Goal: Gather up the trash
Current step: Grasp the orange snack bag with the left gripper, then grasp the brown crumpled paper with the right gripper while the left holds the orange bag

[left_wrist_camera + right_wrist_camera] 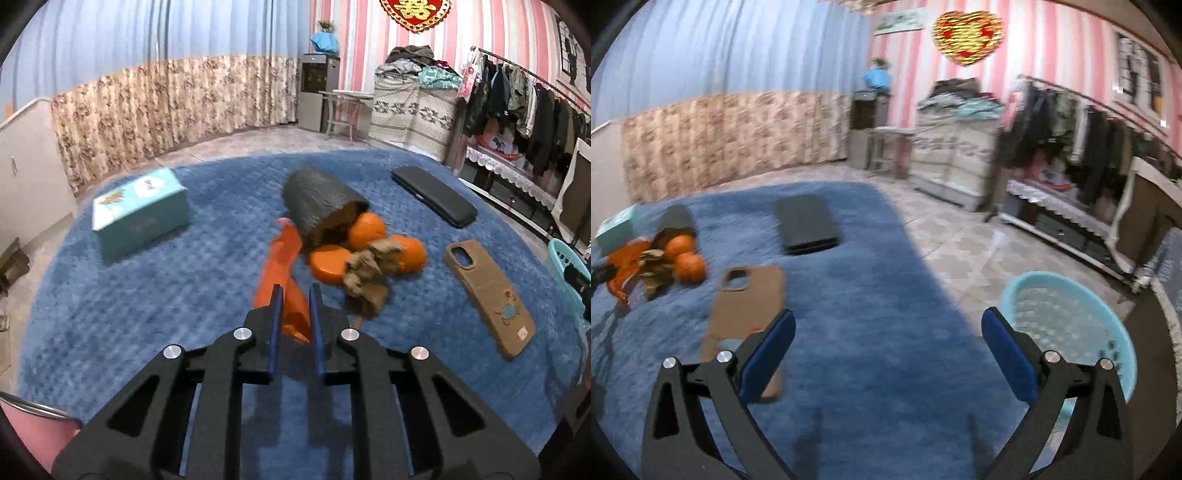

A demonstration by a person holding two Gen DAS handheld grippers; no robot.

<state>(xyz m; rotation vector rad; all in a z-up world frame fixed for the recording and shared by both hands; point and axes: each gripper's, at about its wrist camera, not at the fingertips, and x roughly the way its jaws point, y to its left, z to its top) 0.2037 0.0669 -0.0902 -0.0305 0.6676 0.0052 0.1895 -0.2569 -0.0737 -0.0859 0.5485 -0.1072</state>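
Between the two narrow blue-padded fingers of the left gripper [295, 306] sits the near end of a crinkled orange plastic wrapper [282, 273]. The jaws are drawn nearly together with the film pinched in the slim gap, so the hold looks firm, probably taken at this end because it is the loose tail lying closest to the tool. From there the wrapper trails away across the quilted blue blanket [166, 295] toward a tipped-over dark grey woven cup [317, 201], whose mouth faces a spill of three orange mandarins [365, 225] and a crumpled brown paper wad [365, 275]; the wad rests against the fruit and is likely the next piece of rubbish.

Over on the other side, the right gripper [888, 332] hovers wide open with nothing between its pads, low over bare blanket. Just beyond its right finger stands a round turquoise perforated plastic basket [1071, 317] on the tiled floor beside the bed, seemingly the place meant for the trash, which would explain why this hand waits near it.

A tan phone case [487, 291], a black oblong case [432, 195] and a teal cardboard box [140, 210] lie apart from the spill. Motion blur softens both views; the cup's inside is dark, the left fingers hide part of the wrapper, and the basket's lower rim is cut off by the right gripper.
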